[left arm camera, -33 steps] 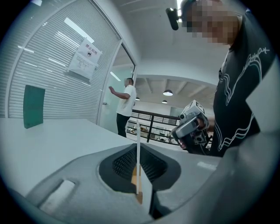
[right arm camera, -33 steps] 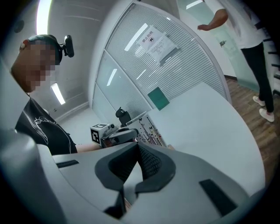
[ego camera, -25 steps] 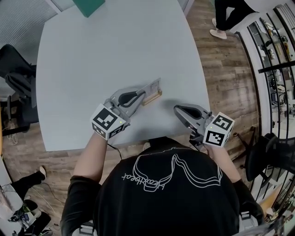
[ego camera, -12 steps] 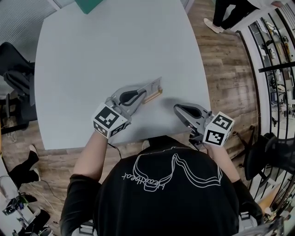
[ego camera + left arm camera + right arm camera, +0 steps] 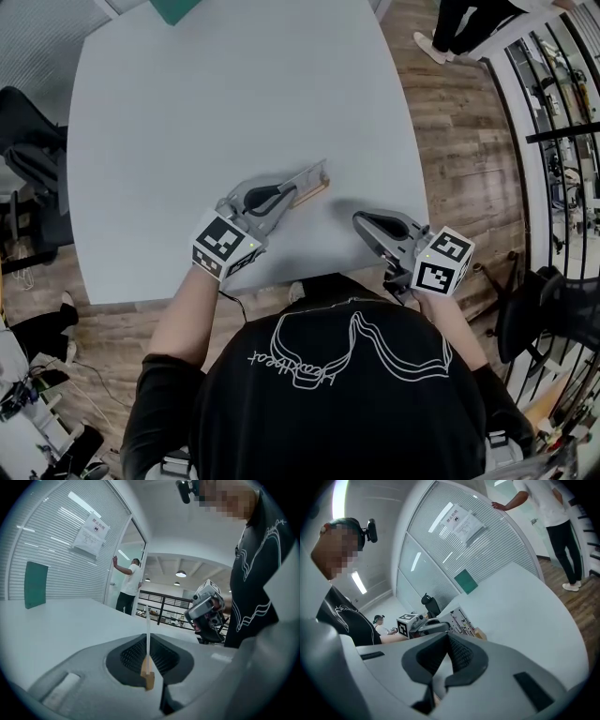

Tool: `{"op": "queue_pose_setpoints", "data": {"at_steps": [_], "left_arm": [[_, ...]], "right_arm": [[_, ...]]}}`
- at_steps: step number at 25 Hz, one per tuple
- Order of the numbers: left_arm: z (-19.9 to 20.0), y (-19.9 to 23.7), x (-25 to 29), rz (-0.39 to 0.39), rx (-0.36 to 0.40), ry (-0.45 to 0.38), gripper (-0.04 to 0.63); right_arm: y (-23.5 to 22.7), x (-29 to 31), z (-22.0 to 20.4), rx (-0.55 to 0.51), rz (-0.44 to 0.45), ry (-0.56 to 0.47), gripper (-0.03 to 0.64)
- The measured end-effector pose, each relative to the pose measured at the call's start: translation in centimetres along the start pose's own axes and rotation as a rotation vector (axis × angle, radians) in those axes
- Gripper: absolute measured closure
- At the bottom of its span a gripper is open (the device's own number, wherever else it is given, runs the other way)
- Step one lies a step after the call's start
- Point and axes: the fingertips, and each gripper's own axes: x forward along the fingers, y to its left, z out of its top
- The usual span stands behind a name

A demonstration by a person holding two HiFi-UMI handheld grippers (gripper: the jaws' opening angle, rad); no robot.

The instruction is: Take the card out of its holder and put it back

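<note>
left gripper: jaws closed on the card. its own view shows the card edge-on, a thin white strip upright between the two dark pads, both pressing on it. the lower edge of the card meets the small wooden holder. it looks seated in the slot, but how deep cannot be told.

head view: holder lies on the grey table, toward the near edge and a little left of the person's middle. card and holder sit together at the left gripper's tip.

right gripper: jaws together, nothing between them; confirmed in the right gripper view, where the ribbed pads meet with no object in the gap. it is over the near right part of the table, apart from the card and holder and pointing roughly toward them. from that view the left gripper shows across the table, with the printed face of the card and the wooden holder just beside it.

surroundings: a green panel at the far edge of the table. a black office chair at the table's left side. a person standing by the glass wall. a paper notice on the blinds.
</note>
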Motion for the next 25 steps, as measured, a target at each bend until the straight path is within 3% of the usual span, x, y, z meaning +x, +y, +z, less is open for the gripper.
{"op": "queue_pose_setpoints", "data": {"at_steps": [16,19,25], "left_arm": [[-1.6,-0.4,0.4,0.034,-0.054,0.027,0.566],[-1.4,-0.3,0.1,0.048,-0.074,0.023,0.493],[-0.2,-0.1,-2.2,0.126,-0.122,-0.026,0.443]], "right_arm": [[1.0,-1.5,-1.1,-0.01,-0.012,-0.021,0.607],[1.6,-2.0,-1.1,-0.023,-0.011,-0.034,0.607],[3.2,-2.9,-1.0,-0.043,-0.002,-0.055,0.607]]}}
